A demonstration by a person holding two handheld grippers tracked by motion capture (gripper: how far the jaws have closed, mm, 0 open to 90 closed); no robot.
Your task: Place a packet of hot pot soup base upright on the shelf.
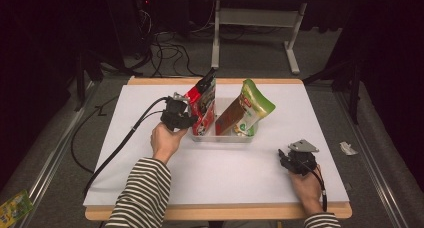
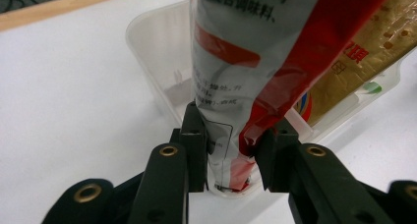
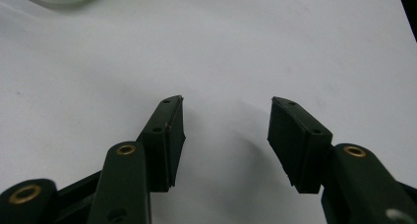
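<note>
We find the left hand-held gripper (image 2: pixel 230 153) clamped on the red pouch (image 2: pixel 255 62), which stands in the clear tray (image 2: pixel 147 42) on the worktop (image 1: pixel 150 178). We judge it light, soft, slippery; grip the lower body. The right hand-held gripper (image 3: pixel 226 135) rests open, empty.
</note>
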